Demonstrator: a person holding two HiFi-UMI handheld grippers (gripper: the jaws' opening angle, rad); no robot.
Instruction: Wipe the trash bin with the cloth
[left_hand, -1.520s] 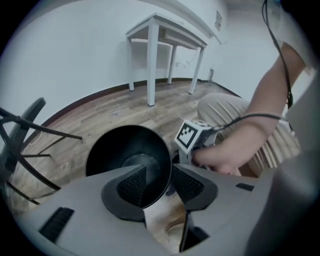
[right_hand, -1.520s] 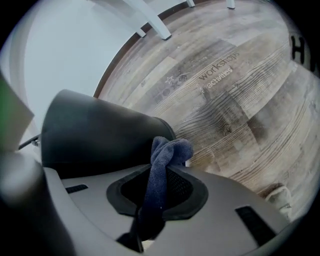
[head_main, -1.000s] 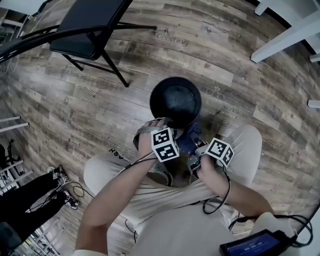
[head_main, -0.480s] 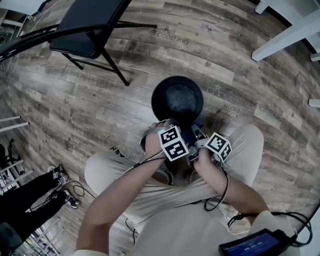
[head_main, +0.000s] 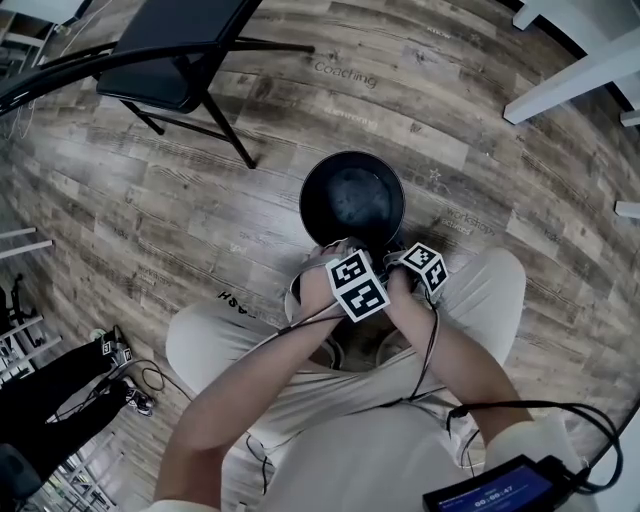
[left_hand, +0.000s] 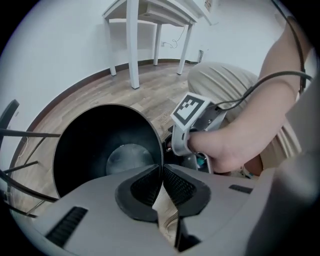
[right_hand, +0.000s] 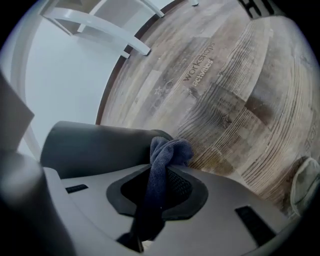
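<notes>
Far to the left of both sets of jaws, a black folding chair stands on the wood-plank floor. The left gripper points steeply down. Its jaws have just been closing and now pinch the thin near rim of the black trash bin. The rim's edge runs up between the ribbed pads. The bin stands upright on the floor in front of the seated person's knees, its open mouth beyond and to the left of those jaws. Just to the right of the left jaws, the person's right hand carries the right gripper. Its jaws are clamped on a dark blue cloth, which runs up between the pads and bunches just past their tips. That bunch sits just beside the bin's outer wall, to the left of the right jaws; whether it touches I cannot tell. Well beyond, to the right, white table legs stand on the floor
</notes>
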